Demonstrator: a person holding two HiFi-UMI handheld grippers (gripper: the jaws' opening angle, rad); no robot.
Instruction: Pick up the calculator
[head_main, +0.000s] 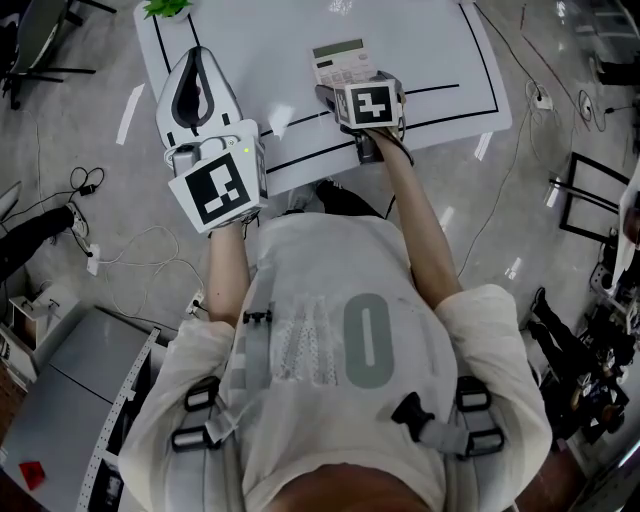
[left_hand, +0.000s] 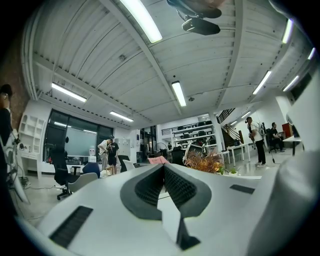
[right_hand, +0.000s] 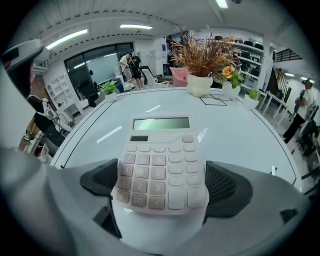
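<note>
**Q:** From your head view, where does the calculator lie?

**Me:** The calculator (head_main: 340, 62) is on the white table (head_main: 440, 60), straight ahead of my right gripper (head_main: 348, 90). Its length runs away from me in line with the tool, with the screen at the far end. My left gripper (head_main: 196, 70) is held up well off to the side, so the right one is the nearer by far. The marker cube hides the contact itself from up here.

**Q:** What does the left gripper view show?

**Me:** Only ceiling and room. My left gripper's (left_hand: 164, 172) jaws are pressed together with nothing between them.

**Q:** And the right gripper view?

**Me:** It shows what the head view cannot. My right gripper (right_hand: 162, 189) straddles the calculator's (right_hand: 161, 160) near, keyed end across its short width. A dark pad (right_hand: 227, 187) sits against each long edge, so I judge it pinched. I can't tell whether it has left the table (right_hand: 240, 132). The lift should go straight up, since the far, screen end hangs out unsupported and may droop.
</note>
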